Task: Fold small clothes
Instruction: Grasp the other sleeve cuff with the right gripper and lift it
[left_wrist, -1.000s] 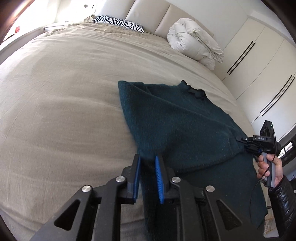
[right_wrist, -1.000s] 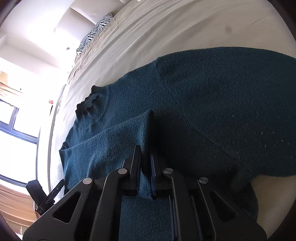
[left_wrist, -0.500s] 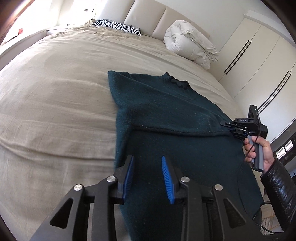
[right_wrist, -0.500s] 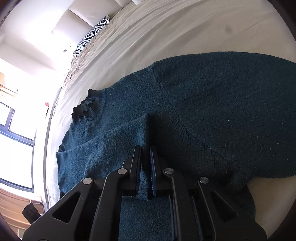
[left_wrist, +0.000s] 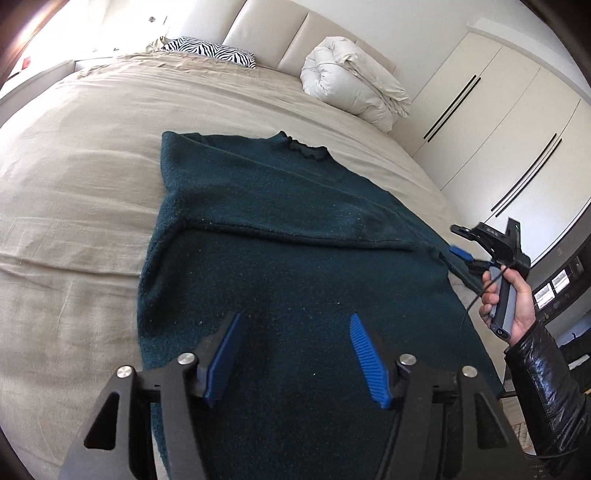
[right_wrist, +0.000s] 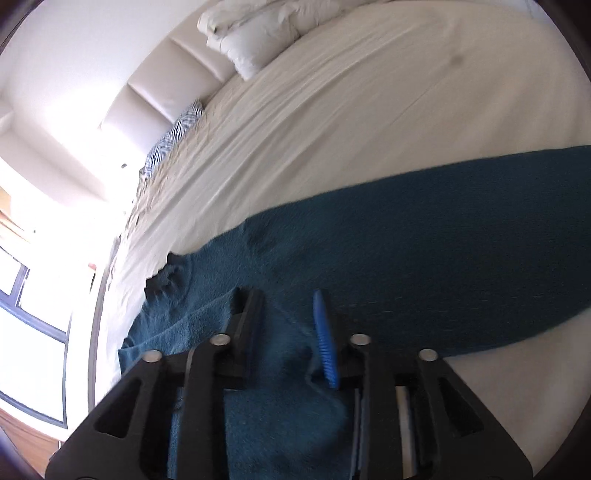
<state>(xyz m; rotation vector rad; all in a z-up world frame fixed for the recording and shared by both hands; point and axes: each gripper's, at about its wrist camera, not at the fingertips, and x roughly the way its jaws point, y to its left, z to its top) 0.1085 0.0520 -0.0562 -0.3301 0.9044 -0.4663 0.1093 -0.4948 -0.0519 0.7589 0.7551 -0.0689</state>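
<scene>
A dark teal knitted sweater (left_wrist: 280, 236) lies flat on the beige bed, collar toward the headboard, with one sleeve folded across its chest. My left gripper (left_wrist: 295, 332) is open and empty, hovering over the sweater's lower part. My right gripper (right_wrist: 288, 310) is open just above the sweater (right_wrist: 424, 251) near the folded sleeve's end; it holds nothing. It also shows in the left wrist view (left_wrist: 476, 254) at the sweater's right edge, held by a hand.
The beige bed cover (left_wrist: 81, 192) stretches wide to the left. A rolled white duvet (left_wrist: 354, 85) and a zebra pillow (left_wrist: 210, 51) lie by the headboard. White wardrobe doors (left_wrist: 517, 140) stand to the right. The window (right_wrist: 33, 325) is beyond the bed.
Both grippers have opened and let go of the sweater sleeve, which now lies folded across the chest. The left gripper has drawn back and up; the right one has lifted slightly.
</scene>
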